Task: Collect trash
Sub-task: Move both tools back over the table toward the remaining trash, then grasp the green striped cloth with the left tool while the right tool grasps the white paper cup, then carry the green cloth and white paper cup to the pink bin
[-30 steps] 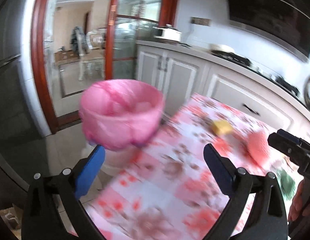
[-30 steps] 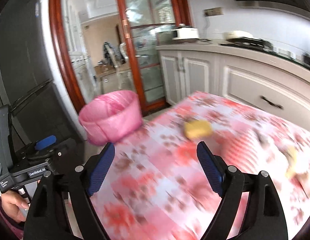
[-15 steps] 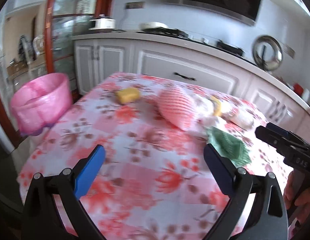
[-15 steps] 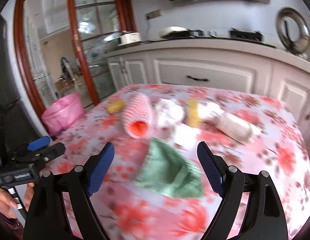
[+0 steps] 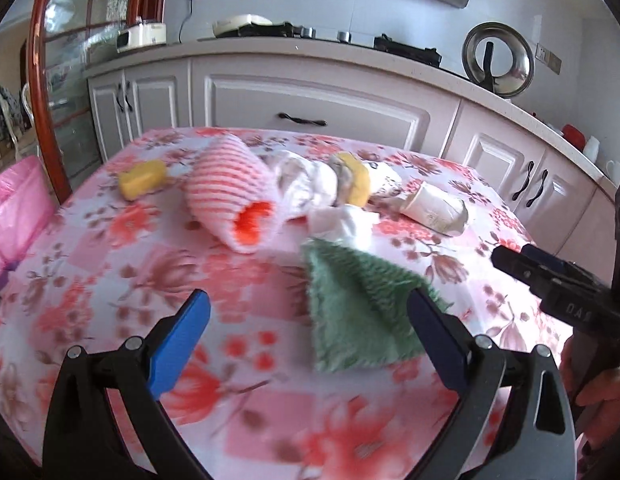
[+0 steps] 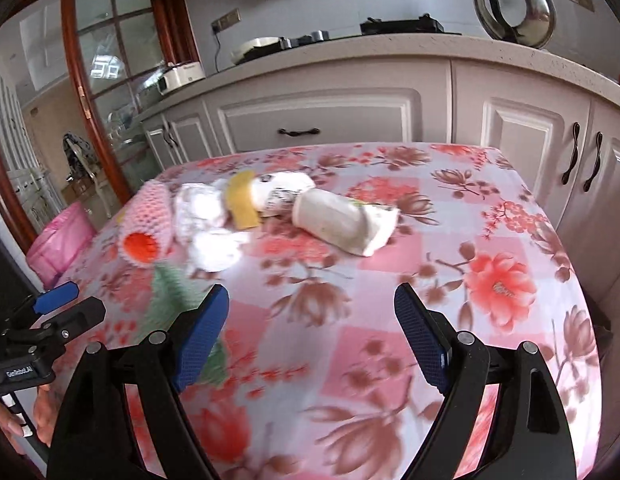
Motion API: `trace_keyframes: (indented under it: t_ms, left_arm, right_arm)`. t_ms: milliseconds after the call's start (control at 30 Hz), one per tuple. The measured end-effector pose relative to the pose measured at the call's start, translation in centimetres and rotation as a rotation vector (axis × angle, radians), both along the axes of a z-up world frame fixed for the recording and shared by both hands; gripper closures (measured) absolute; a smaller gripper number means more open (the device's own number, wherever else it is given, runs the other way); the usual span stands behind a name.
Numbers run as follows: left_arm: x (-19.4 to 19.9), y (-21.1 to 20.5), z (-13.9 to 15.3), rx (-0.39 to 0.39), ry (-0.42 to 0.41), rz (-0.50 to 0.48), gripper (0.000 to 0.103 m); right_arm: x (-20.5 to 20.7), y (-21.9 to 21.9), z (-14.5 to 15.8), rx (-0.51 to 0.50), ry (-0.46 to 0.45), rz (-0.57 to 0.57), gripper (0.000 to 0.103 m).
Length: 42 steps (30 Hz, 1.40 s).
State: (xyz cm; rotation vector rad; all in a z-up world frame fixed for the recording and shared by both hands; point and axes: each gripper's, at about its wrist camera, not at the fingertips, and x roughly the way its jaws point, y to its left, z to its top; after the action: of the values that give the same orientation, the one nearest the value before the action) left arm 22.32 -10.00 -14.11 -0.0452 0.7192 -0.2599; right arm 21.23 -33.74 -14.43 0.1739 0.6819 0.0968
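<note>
Pink flowered plastic cloth covers the table [image 5: 122, 280] that fills the lower half of both views, and all the trash lies across the middle of it. The pink plastic-lined trash bin [image 5: 14, 216] stands at the left edge of the left wrist frame, just beside the table. My left gripper [image 5: 308, 332] is spread wide and holds nothing; my right gripper [image 6: 311, 328] is also spread wide and empty.

From big to small, I see: the pink-and-white striped foam net sleeve with an orange opening [image 5: 234, 192] in the centre, the green ribbed cloth folded in a triangle [image 5: 349, 308] just in front of my left fingers, the crushed white paper cup lying on its side [image 6: 333, 224], the crumpled white tissue [image 6: 214, 248], and the small yellow sponge piece [image 5: 142, 178] apart at the upper left.

I think the green cloth is the nearest target. I should lower the left fingers on both sides of its raised fold and pinch there, because it is soft and flat at the edges.
</note>
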Motion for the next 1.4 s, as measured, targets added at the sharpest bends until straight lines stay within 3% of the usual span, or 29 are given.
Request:
trace_keyframes:
  t_ms: [300,667,833,900,967,1100,1267,1400]
  left_arm:
    - [4.2,-4.7,-0.2,-0.066,0.075,0.091,0.007]
    - [5.8,-6.8,-4.3,0.052,0.193,0.107,0.008]
    - [5.3,-6.6,-5.1,0.052,0.199,0.090,0.027]
    - [4.9,-6.7,-5.1,0.059,0.187,0.067,0.040]
    - [4.6,-6.7,-5.1,0.060,0.175,0.046,0.053]
    - [4.2,-6.9,-4.9,0.060,0.160,0.005,0.074]
    - [3.6,-6.1,-4.4,0.045,0.148,-0.020,0.088]
    - [3.1,-4.1,-3.5,0.027,0.127,0.003,0.089]
  right_arm:
    - [5.9,-3.4,-0.6,-0.034,0.043,0.050,0.023]
    - [12.5,-3.0,-3.6,-0.065,0.163,0.191,0.022]
    - [13.8,-2.2,-4.4,-0.046,0.197,0.230,0.024]
    - [13.8,-1.9,-4.4,-0.052,0.193,0.238,0.041]
    - [13.7,-1.6,-4.3,-0.062,0.190,0.244,0.052]
    - [12.7,-1.1,-4.0,-0.073,0.175,0.245,0.056]
    - [10.5,-0.5,-3.3,-0.069,0.134,0.228,0.057]
    - [8.4,-0.2,-2.4,-0.037,0.115,0.204,0.057]
